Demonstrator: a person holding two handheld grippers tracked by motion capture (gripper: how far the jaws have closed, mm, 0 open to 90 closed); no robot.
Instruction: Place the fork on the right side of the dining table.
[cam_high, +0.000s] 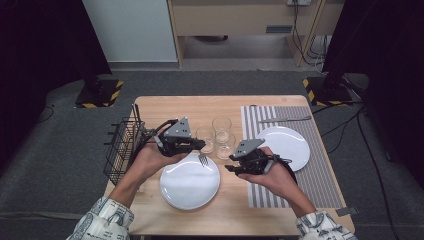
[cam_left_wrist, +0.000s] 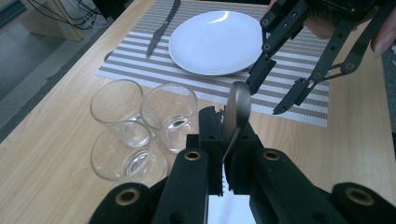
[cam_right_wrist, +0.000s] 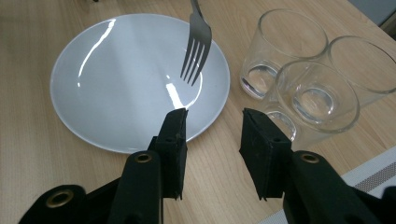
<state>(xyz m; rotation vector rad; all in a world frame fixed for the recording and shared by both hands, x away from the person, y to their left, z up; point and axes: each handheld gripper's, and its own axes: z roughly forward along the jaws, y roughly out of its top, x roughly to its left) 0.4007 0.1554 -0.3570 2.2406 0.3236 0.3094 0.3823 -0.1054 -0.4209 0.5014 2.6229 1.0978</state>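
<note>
My left gripper (cam_high: 201, 146) (cam_left_wrist: 225, 128) is shut on the handle of a metal fork (cam_left_wrist: 236, 109). The fork's tines (cam_high: 203, 159) (cam_right_wrist: 196, 53) hang pointing down over the near white plate (cam_high: 190, 185) (cam_right_wrist: 116, 93). My right gripper (cam_high: 230, 163) (cam_right_wrist: 212, 123) stands open a little to the right of the tines, above the wooden table, with nothing between its jaws. In the left gripper view the right gripper (cam_left_wrist: 275, 95) faces the fork's handle end from beyond it.
Three empty glasses (cam_high: 216, 136) (cam_left_wrist: 140, 126) (cam_right_wrist: 303, 74) cluster at mid-table. A second white plate (cam_high: 287, 145) (cam_left_wrist: 217, 42) and a knife (cam_high: 285, 119) (cam_left_wrist: 161, 30) lie on a striped placemat (cam_high: 320, 170) at right. A black wire basket (cam_high: 122, 145) stands at the table's left edge.
</note>
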